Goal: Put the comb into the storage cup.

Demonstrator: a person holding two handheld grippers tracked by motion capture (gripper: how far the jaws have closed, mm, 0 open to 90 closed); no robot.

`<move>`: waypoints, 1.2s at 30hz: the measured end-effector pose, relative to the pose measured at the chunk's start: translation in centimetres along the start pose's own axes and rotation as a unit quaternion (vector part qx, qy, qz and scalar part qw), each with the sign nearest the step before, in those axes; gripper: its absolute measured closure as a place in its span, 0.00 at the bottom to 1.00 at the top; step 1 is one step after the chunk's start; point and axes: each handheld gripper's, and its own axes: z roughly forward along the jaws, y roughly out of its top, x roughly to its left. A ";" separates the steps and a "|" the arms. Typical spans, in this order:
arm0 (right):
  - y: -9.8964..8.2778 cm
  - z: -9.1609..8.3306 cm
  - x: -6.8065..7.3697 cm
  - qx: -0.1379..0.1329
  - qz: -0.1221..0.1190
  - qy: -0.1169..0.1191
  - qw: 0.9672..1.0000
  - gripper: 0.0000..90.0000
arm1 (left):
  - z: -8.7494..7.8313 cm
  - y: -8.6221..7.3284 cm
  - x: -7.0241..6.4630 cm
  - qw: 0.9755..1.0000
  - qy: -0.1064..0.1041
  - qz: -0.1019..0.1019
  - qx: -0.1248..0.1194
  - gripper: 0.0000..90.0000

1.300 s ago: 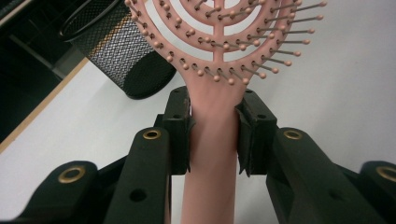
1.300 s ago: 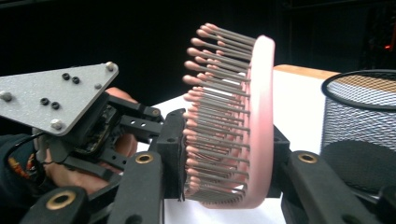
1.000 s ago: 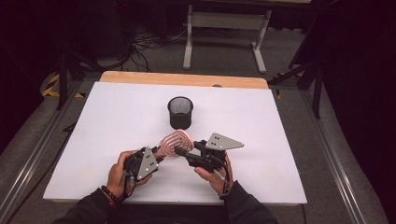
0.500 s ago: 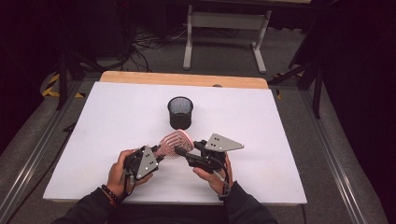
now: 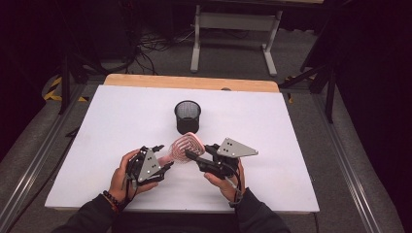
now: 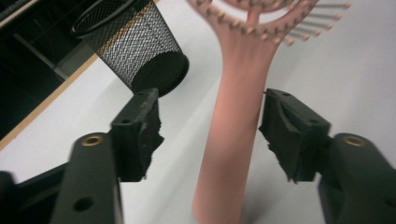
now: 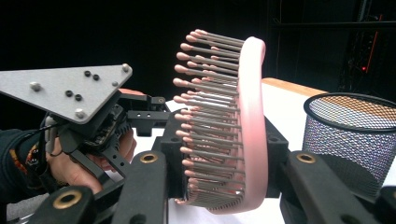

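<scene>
A pink hairbrush [image 5: 184, 148] with grey, pink-tipped bristles is held up over the white table [image 5: 291, 145]. My right gripper [image 5: 192, 156] is shut on its head [image 7: 247, 130], one jaw on the bristle side and one on the back. My left gripper [image 5: 167, 162] has just been opening. The brush's handle [image 6: 236, 135] stands between its jaws with a gap at each pad, touching neither. A black mesh cup [image 5: 187, 116] stands upright just beyond the brush.
The mesh cup [image 6: 140, 46] is close behind the left jaws and beside the right ones [image 7: 348, 135]. The table's wooden far edge [image 5: 194, 81] lies behind it. White surface stretches to both sides of the hands. Dark floor and a stand's legs [image 5: 233, 29] lie past the table.
The left gripper's jaws have come apart off the brush handle. Both hands and the brush have stayed where they were.
</scene>
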 end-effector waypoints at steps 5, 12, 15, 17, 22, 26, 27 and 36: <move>0.1 -0.2 -0.2 0.000 -0.005 -0.007 1.000 0.71 | 0.1 -0.6 0.3 1.000 -0.020 -0.005 -0.012 0.34; 0.2 -0.8 -0.5 -0.005 -0.008 -0.013 1.000 0.71 | 0.3 -1.3 0.9 0.999 -0.040 -0.021 -0.018 0.23; 0.2 -1.3 -0.8 -0.004 -0.010 -0.011 1.000 0.71 | 0.2 -1.4 1.1 0.998 -0.042 -0.026 -0.026 0.18; 0.3 -1.6 -0.9 -0.006 -0.012 -0.017 1.000 0.71 | 0.1 -1.4 1.2 0.998 -0.046 -0.025 -0.029 0.17; 0.6 -2.3 -1.2 -0.011 -0.015 -0.027 0.999 0.71 | -0.2 -1.6 1.6 0.997 -0.052 -0.034 -0.043 0.12; 0.8 -2.7 -1.4 -0.014 -0.017 -0.035 0.999 0.71 | -0.6 -1.9 2.3 0.996 -0.053 -0.041 -0.054 0.09; 0.8 -2.7 -1.4 -0.014 -0.016 -0.036 0.999 0.71 | -0.7 -1.9 2.4 0.996 -0.054 -0.047 -0.058 0.08; 0.9 -2.9 -1.5 -0.013 -0.023 -0.045 0.999 0.71 | -1.8 -2.7 3.9 0.994 -0.053 -0.058 -0.070 0.08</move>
